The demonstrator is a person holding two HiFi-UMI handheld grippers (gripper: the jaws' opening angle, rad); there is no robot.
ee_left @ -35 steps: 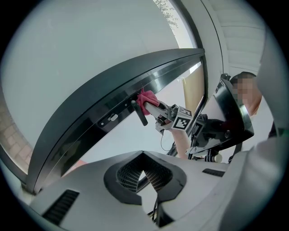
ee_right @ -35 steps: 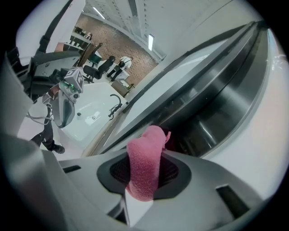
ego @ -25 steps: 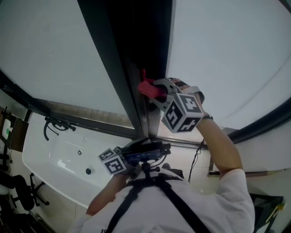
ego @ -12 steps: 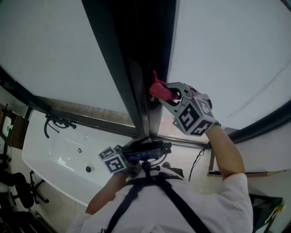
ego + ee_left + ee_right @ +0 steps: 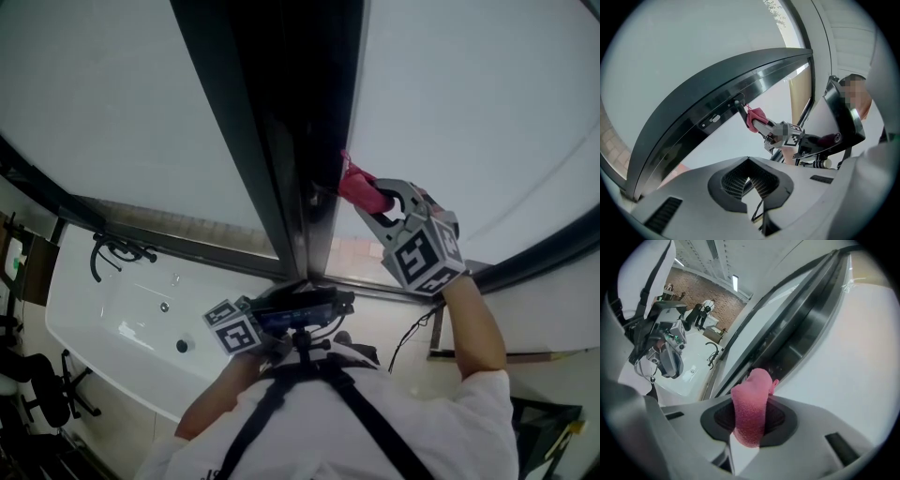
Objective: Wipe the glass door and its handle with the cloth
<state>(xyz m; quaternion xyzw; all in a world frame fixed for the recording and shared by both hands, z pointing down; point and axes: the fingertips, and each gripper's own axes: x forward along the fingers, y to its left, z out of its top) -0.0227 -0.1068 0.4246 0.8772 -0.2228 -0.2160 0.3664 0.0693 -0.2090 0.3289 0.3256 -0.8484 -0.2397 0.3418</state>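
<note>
A pink cloth (image 5: 355, 184) is clamped in my right gripper (image 5: 367, 193), which is shut on it and presses it against the dark door frame (image 5: 281, 141), right beside the frosted glass pane (image 5: 478, 112). In the right gripper view the cloth (image 5: 750, 413) sticks out between the jaws toward the frame (image 5: 801, 329). In the left gripper view the cloth (image 5: 754, 117) sits at the dark handle (image 5: 739, 106). My left gripper (image 5: 246, 333) hangs low near my chest, shut and holding nothing.
A second frosted pane (image 5: 103, 103) lies left of the frame. Below it stands a white tub (image 5: 112, 328) with a black tap (image 5: 117, 253). A black chair (image 5: 42, 394) is at the far left, and a cable (image 5: 408, 323) hangs by the right arm.
My right gripper has slid rightward with the cloth, off the middle of the frame to its edge by the right pane. The left gripper has stayed put.
</note>
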